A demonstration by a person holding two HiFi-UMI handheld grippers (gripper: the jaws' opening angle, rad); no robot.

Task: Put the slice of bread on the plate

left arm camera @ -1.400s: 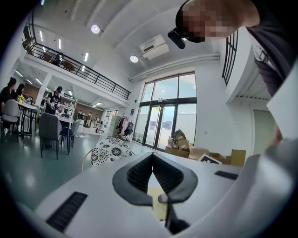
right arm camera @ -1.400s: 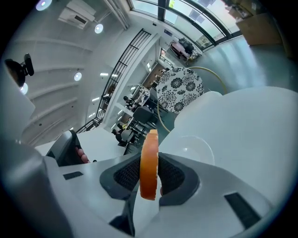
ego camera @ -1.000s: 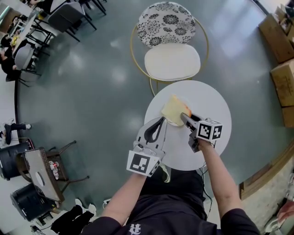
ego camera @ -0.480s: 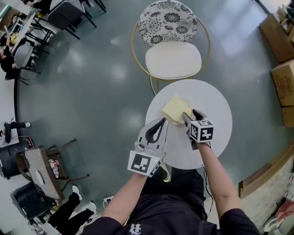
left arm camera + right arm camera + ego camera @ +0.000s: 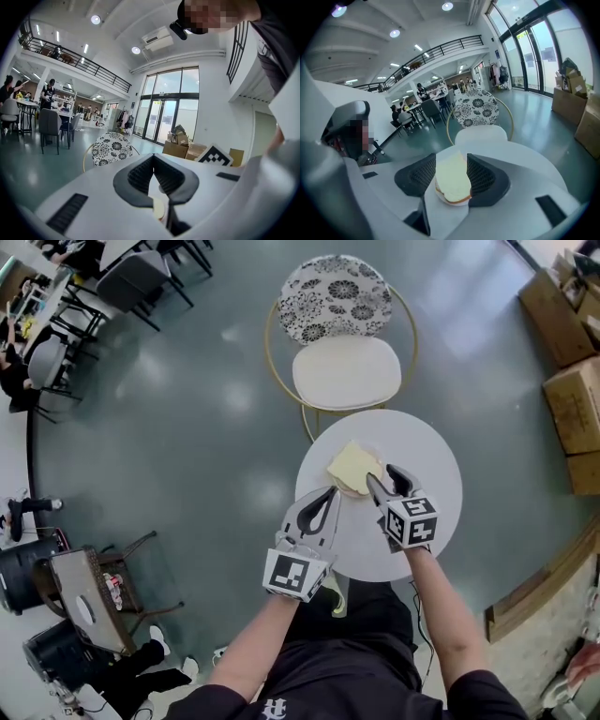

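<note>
I'm looking down on the round white bench [image 5: 427,521], which sits in front of a gold-framed chair with a flowered back and a white seat [image 5: 347,371]. Brown cardboard boxes [image 5: 574,399] stand well off to the right on the grey floor, and I cannot tell what is in them. My left gripper [image 5: 330,491] is held low over the near left edge of the bench. In the left gripper view its dark ribbed pads meet at the tips and hold nothing [image 5: 153,157]. My right gripper [image 5: 382,476] sits just beside the food with its jaws spread wide. In the right gripper view [image 5: 451,157] the slice shows in the gap between the pads, but neither pad presses on it. The only container in play is the small white plate [image 5: 351,493], which is hard to pick out against the white bench. It holds one thing, the pale yellow slice of bread with a brown crust [image 5: 352,465], lying flat on it. I judge the placing done and the release made. What remains is to draw the right gripper up and back towards me, keeping its jaws apart so that no pad drags the slice off the rim.
</note>
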